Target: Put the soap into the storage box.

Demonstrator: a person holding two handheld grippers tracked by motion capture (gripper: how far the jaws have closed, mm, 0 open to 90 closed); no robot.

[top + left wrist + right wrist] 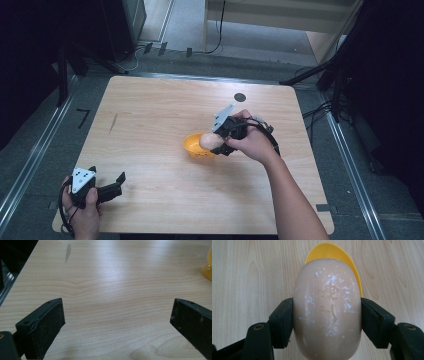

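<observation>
A pale pink oval bar of soap (pixel 327 310) is clamped between the two black jaws of the right claw (pixel 216 142), one jaw pressed against each of its long sides. Embossed marks and white flecks are seen on its upper face in the right gripper view. The soap is held over a yellow dish (pixel 195 146), whose rim (pixel 332 251) is seen past the far end of the bar; whether soap and dish are touching cannot be told. The dish is set on the light wooden desk (pixel 160 110), a little right of centre. The right hand (pixel 255 142) is wrapped around the claw's body.

The left claw (pixel 116 184) is held by the left hand (pixel 86 210) at the near left corner of the desk, its jaws spread wide with nothing between them. In the left gripper view bare wood (pixel 112 290) lies between the jaws, and the dish's edge (pixel 208 270) is caught at the far right.
</observation>
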